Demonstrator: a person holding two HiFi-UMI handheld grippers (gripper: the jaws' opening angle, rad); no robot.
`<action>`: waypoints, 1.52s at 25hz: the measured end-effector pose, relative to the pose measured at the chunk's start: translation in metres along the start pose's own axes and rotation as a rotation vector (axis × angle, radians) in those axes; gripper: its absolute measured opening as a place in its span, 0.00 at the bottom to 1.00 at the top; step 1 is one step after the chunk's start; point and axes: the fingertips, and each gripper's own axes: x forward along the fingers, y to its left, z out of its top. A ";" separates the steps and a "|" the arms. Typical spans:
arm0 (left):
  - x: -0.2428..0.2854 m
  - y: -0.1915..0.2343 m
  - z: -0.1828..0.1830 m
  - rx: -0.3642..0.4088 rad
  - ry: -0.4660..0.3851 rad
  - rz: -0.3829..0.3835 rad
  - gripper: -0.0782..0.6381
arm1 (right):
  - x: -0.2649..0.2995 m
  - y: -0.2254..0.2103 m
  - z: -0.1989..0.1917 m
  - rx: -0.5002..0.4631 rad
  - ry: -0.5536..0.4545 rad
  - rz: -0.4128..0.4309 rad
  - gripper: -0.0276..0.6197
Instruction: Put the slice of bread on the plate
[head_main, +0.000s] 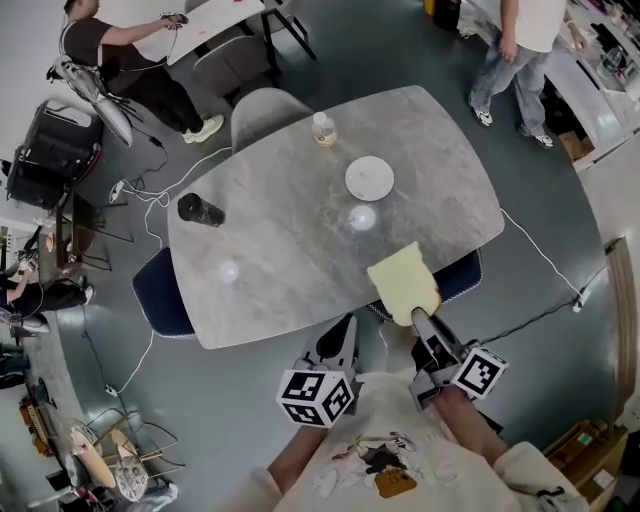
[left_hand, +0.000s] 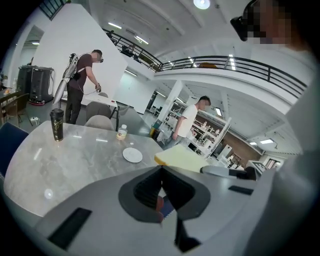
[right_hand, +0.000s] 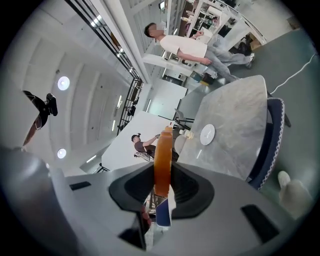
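The slice of bread (head_main: 403, 283), pale yellow and square with a brown crust, is clamped by its edge between the jaws of the right gripper (head_main: 420, 318), above the near edge of the grey marble-pattern table (head_main: 280, 250). The left gripper (head_main: 346, 324) has its jaws pressed together and holds nothing. The round white plate (head_main: 369, 178) lies well apart, further on the table.
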 end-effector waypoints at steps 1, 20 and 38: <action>0.006 -0.002 0.004 0.002 0.002 0.004 0.12 | 0.006 0.003 0.006 0.011 0.004 0.014 0.19; 0.095 -0.002 0.059 -0.018 -0.029 0.095 0.12 | 0.091 -0.021 0.095 0.021 0.114 0.034 0.19; 0.161 0.045 0.085 0.044 -0.017 0.073 0.12 | 0.175 -0.072 0.123 -0.090 0.133 -0.073 0.19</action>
